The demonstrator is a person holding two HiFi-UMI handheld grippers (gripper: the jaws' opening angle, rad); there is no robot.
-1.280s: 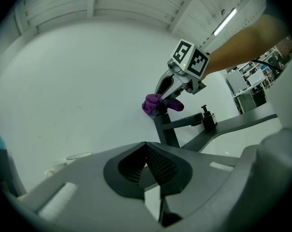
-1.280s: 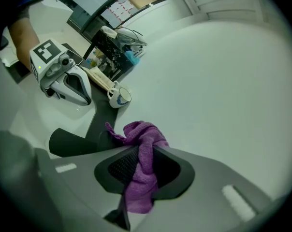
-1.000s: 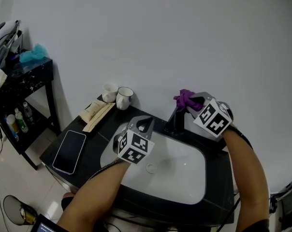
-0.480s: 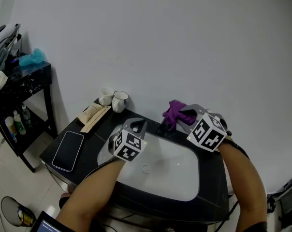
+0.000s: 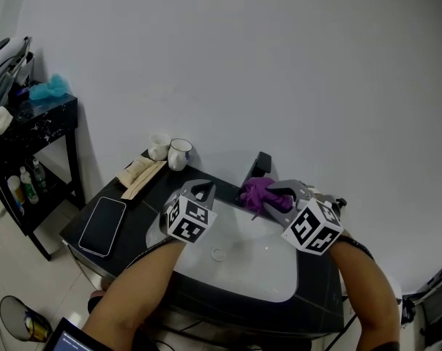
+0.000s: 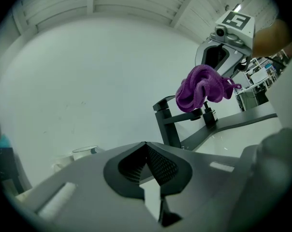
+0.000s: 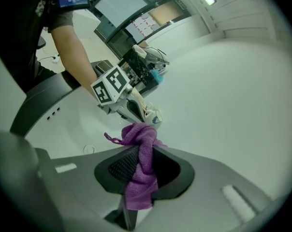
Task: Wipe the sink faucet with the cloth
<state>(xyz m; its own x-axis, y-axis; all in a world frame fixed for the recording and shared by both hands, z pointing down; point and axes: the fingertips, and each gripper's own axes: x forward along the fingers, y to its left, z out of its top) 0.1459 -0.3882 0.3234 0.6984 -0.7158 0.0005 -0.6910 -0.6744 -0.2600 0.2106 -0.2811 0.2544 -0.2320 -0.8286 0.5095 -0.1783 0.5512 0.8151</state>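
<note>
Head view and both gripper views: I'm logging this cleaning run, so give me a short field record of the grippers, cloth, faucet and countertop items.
left gripper: jaws together, nothing between them, above the basin's left edge
right gripper: shut on the purple cloth
purple cloth: bunched, held at the faucet spout; contact unclear
faucet: black, at the back of the white basin
counter: phone at left, two cups by the wall

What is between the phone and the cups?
Beige packets lie on the counter between the phone and the two cups, shown in the head view.
</note>
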